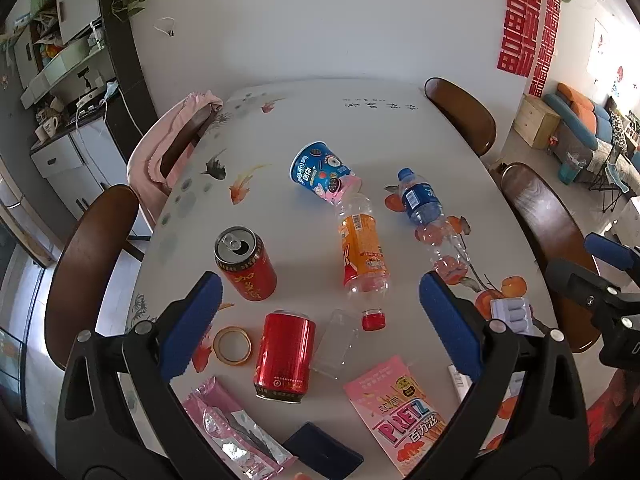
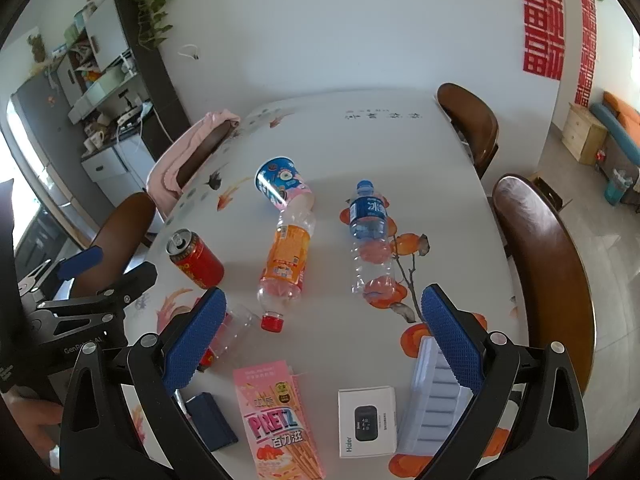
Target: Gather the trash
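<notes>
Both grippers hover above the near end of a white oval table printed with goldfish and persimmon branches (image 1: pixel 304 120), and both are spread wide with nothing between the blue pads. The left gripper (image 1: pixel 320 312) fills the bottom of the left wrist view; the right gripper (image 2: pixel 322 320) fills the bottom of the right wrist view.

The trash lies scattered across the middle and lower part of both views. Lower left in the left view, a red drink can with an open tab (image 1: pixel 245 264) stands upright, and below it a second red can (image 1: pixel 285 356) lies on its side, just beside a ring of yellowish tape (image 1: pixel 232 345) and a clear plastic cup lying flat (image 1: pixel 335 342). In the centre an orange-labelled plastic bottle with a red cap (image 1: pixel 362 256) lies on its side, its base touching a tipped blue paper snack cup (image 1: pixel 320 172). To the right a clear bottle with a blue label and blue cap (image 1: pixel 430 216) lies apart from them.

Nearest the camera sit a pink Pretz snack box (image 2: pixel 278 420), a crumpled pink foil wrapper (image 1: pixel 236 424), a dark blue flat case (image 2: pixel 212 420), a small white Haier box (image 2: pixel 367 420) and a pale blue ribbed tray (image 2: pixel 434 404), the tray partly hidden by the right gripper's finger.

Brown wooden chairs (image 2: pixel 548 264) ring the table; one at upper left carries a pink cloth (image 1: pixel 168 140).
</notes>
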`<action>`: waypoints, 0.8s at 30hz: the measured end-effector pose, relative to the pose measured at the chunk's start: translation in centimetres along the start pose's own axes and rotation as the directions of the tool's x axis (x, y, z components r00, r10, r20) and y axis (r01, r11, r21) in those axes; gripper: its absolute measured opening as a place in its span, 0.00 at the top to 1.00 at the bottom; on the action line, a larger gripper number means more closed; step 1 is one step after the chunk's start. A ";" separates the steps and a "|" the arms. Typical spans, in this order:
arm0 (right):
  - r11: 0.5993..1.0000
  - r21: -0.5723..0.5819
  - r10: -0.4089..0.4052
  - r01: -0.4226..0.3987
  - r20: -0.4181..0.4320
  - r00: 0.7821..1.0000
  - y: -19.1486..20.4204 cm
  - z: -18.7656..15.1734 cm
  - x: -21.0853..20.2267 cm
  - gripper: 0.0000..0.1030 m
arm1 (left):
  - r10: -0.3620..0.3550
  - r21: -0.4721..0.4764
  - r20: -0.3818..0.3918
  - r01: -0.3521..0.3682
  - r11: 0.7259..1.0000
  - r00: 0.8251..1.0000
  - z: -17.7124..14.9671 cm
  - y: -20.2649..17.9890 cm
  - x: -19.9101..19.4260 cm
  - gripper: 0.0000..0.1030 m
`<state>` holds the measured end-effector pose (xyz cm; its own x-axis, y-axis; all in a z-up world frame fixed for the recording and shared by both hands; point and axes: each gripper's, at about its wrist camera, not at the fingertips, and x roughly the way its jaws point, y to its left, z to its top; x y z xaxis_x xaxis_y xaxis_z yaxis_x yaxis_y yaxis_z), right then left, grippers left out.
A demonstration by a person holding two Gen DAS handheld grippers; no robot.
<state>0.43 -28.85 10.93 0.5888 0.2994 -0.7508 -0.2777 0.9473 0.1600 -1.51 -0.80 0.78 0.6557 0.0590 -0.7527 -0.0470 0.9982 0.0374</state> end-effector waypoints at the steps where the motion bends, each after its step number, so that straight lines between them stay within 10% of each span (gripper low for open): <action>1: 1.000 -0.001 -0.001 0.001 0.000 1.000 0.0 0.0 0.0 0.06 | -0.001 0.001 0.001 0.001 1.000 1.000 0.0 0.0 0.0 0.06; 24: 1.000 0.030 0.000 0.002 -0.073 0.997 -1.7 1.5 5.0 0.06 | -0.028 -0.012 -0.113 0.026 1.000 0.993 1.2 -0.6 5.5 0.06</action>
<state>4.99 -28.83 7.93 0.5318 0.2905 -0.7955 -0.2534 0.9509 0.1778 3.03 -1.08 -2.66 0.5674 0.0299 -0.8229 -0.0384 0.9992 0.0098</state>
